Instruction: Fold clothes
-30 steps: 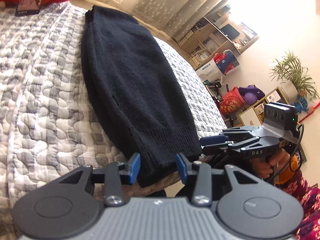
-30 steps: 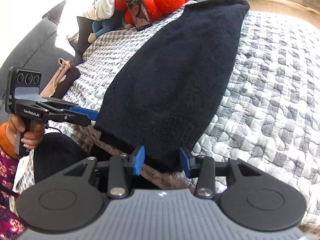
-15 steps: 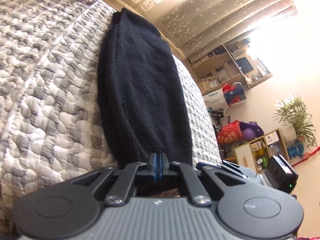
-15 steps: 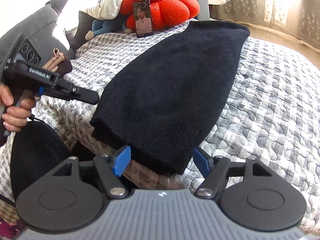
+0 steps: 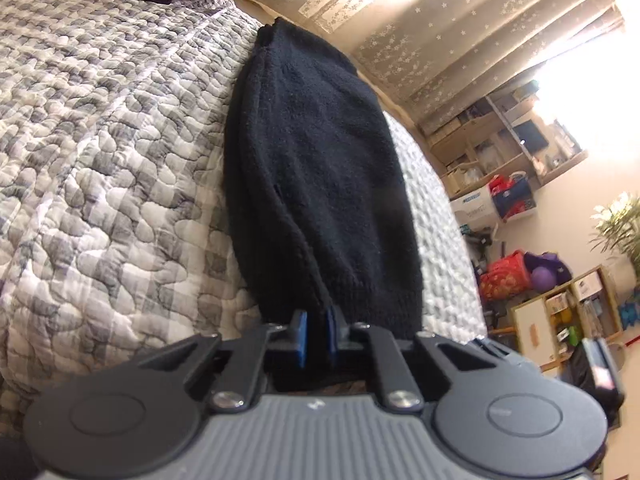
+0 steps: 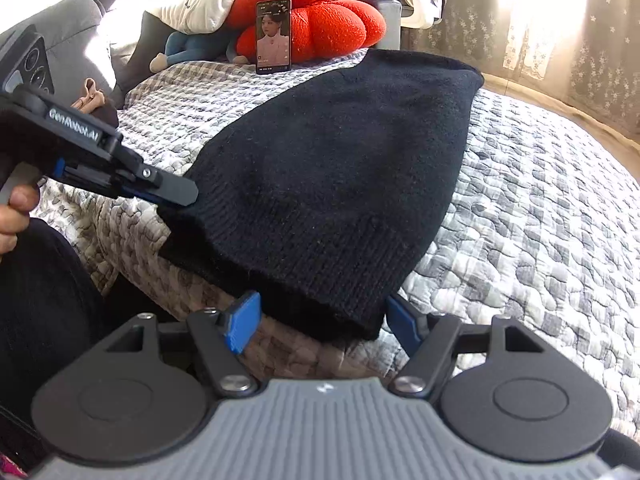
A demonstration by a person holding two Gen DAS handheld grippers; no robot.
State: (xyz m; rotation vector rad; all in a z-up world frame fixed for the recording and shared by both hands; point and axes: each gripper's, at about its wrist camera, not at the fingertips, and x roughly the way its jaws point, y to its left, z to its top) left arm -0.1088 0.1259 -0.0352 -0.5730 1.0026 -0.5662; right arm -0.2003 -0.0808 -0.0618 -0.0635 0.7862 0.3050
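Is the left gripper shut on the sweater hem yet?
Shut on it: the left gripper pinches the black sweater hem, its blue pads nearly together.

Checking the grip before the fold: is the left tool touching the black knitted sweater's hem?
Touching. The left wrist view shows the left tool pinching the black knitted sweater at its hem between nearly closed blue pads.
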